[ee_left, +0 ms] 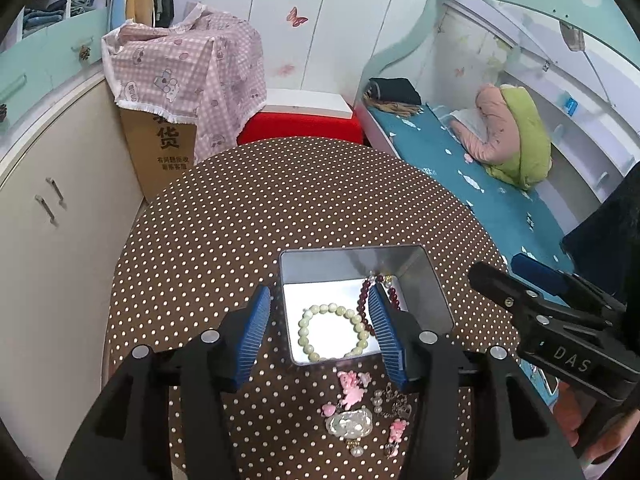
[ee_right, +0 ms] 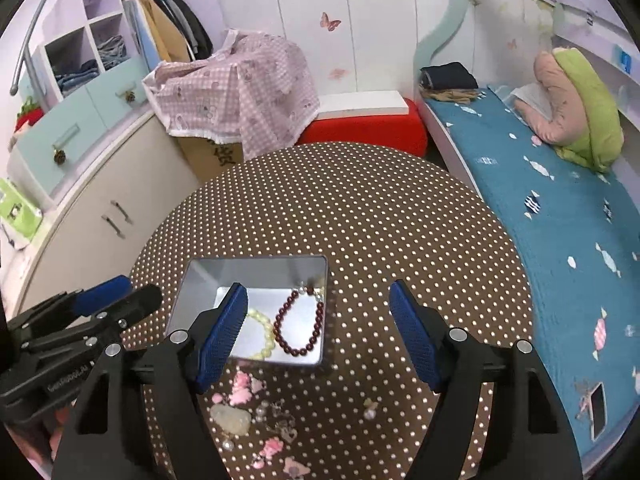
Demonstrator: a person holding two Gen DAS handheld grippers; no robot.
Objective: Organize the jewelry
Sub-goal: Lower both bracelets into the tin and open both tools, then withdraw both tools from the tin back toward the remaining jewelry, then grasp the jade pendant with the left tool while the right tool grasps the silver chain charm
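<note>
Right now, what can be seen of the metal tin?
The tin is a shallow, lidless rectangular box with rounded corners, seemingly bare silvery metal with a mirror-like floor. It sits flat on the dotted table, open side up. Inside lie a pale green bead bracelet and a dark red bead bracelet, overlapping slightly. Neither gripper touches it; loose pink charms lie on the cloth just outside its near edge.

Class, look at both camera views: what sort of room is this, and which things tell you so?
Most likely a child's bedroom: a bed with a blue quilt, butterfly stickers on the wardrobe doors, and hanging clothes beside open shelves.
</note>
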